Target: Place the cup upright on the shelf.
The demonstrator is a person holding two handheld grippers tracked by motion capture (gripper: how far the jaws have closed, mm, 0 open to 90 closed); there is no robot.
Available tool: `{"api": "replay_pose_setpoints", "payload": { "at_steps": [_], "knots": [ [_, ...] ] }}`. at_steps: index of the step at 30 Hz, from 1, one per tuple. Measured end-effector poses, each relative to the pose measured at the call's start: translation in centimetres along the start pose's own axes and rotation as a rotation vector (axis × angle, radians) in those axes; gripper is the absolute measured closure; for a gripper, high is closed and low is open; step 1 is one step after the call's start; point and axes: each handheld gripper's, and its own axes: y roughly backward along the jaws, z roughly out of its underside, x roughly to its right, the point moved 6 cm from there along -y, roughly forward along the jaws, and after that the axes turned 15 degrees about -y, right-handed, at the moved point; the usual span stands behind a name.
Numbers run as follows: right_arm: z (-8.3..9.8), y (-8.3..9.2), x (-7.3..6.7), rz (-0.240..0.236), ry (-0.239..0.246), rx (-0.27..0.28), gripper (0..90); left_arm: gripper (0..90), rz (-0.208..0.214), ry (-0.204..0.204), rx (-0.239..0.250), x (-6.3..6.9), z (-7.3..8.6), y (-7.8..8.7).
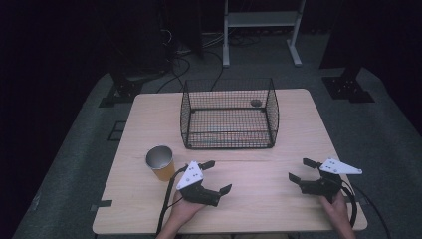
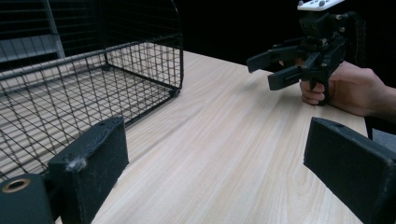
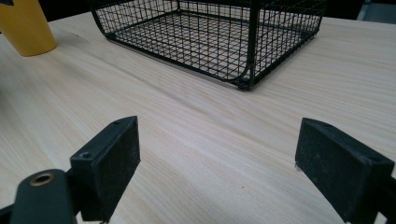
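Observation:
A black wire basket (image 1: 229, 143) stands at the middle back of the wooden table (image 1: 149, 119). A yellow cup (image 1: 160, 162) with a shiny inside stands upright at the front left. My left gripper (image 1: 218, 176) lies just right of the cup, open, with nothing between its jaws. My right gripper (image 1: 300, 169) rests at the front right, also open and empty. The left gripper view looks past its own gripper (image 2: 217, 158) to the basket (image 2: 140, 60) and the right gripper (image 2: 275, 70) in a hand. In the right gripper view, beyond its own gripper (image 3: 219, 158), are the basket (image 3: 252, 46) and the cup (image 3: 25, 25).
A small dark round thing (image 1: 256, 103) shows at the basket's far right corner; I cannot tell whether it is inside. Bare wood (image 1: 259, 169) lies between the two grippers. Beyond the table are a white frame (image 1: 261, 20), cables and dark stands on grey floor.

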Motion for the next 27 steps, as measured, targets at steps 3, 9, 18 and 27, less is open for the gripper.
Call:
{"api": "replay_pose_setpoints", "payload": {
  "at_steps": [3, 9, 18, 27],
  "knots": [
    [0.0, 0.0, 0.1, -0.002, -0.002, 0.000, 12.9, 5.9, 0.000, 0.001, -0.001, -0.2, -0.1, 0.2],
    [0.0, 0.0, 0.1, -0.004, -0.007, 0.001, 12.9, 5.9, 0.002, 0.001, -0.005, -0.5, -0.4, 0.6],
    [0.0, 0.0, 0.1, -0.004, -0.004, 0.001, 13.0, 5.9, -0.017, -0.012, 0.000, -1.4, -1.3, 2.0],
    [0.0, 0.0, 0.1, -0.004, -0.008, 0.002, 13.0, 6.0, -0.042, -0.021, 0.011, -2.3, -2.0, 3.4]
  ]
}}
